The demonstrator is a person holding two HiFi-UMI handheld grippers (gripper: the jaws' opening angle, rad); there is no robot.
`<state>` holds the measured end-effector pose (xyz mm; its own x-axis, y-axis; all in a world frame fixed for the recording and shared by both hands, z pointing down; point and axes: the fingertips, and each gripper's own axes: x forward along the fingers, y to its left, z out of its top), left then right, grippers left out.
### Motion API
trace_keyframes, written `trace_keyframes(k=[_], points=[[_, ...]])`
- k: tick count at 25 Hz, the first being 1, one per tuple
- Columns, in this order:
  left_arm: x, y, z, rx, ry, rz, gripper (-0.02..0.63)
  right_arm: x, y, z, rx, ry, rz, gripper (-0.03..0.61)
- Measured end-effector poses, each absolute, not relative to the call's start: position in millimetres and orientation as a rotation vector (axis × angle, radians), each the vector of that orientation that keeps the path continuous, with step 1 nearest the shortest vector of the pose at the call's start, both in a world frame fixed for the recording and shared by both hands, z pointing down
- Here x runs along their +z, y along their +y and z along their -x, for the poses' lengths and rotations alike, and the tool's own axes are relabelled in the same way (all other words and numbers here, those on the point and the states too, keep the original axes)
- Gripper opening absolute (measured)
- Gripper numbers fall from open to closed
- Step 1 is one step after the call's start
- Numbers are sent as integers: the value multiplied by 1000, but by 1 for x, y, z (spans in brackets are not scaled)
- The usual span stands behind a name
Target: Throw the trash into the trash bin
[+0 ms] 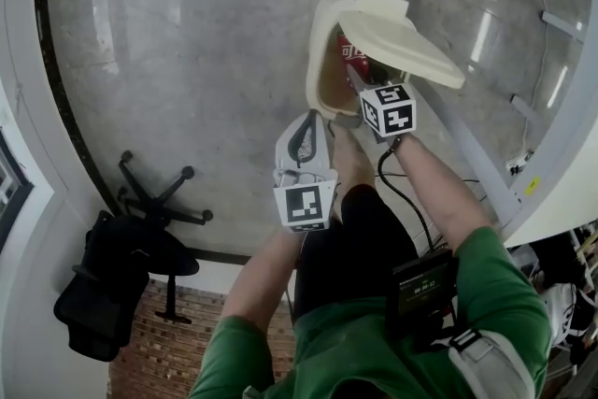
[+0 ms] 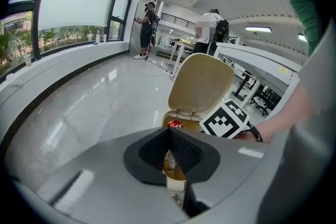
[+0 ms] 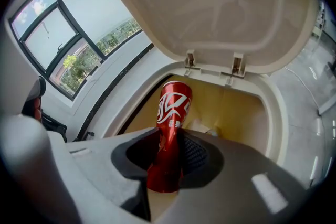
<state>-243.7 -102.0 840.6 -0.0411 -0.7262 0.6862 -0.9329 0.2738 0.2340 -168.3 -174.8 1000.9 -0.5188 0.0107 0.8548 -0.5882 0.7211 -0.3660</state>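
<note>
A cream trash bin (image 1: 316,61) stands on the grey floor with its lid (image 1: 400,36) swung up. My right gripper (image 1: 359,81) is shut on a red drink can (image 1: 352,52) and holds it over the bin's mouth. In the right gripper view the can (image 3: 172,113) stands up between the jaws, above the bin's yellowish inside (image 3: 236,113). My left gripper (image 1: 323,119) hovers just short of the bin's near rim. Its jaws (image 2: 176,157) are shut on a small tan and white scrap of trash (image 2: 174,168). The open lid (image 2: 202,84) and the can's top (image 2: 174,124) appear beyond them.
A black office chair (image 1: 126,266) stands at the lower left of the head view. A grey desk frame (image 1: 486,159) runs along the right, close to the bin. Far across the room, by the windows, people stand (image 2: 148,29).
</note>
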Motion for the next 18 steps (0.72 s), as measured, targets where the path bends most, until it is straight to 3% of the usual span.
trace_keyframes(k=[18], points=[[854, -85, 254, 362, -1842, -1432, 6, 1047, -185, 181, 830, -1919, -488, 109]])
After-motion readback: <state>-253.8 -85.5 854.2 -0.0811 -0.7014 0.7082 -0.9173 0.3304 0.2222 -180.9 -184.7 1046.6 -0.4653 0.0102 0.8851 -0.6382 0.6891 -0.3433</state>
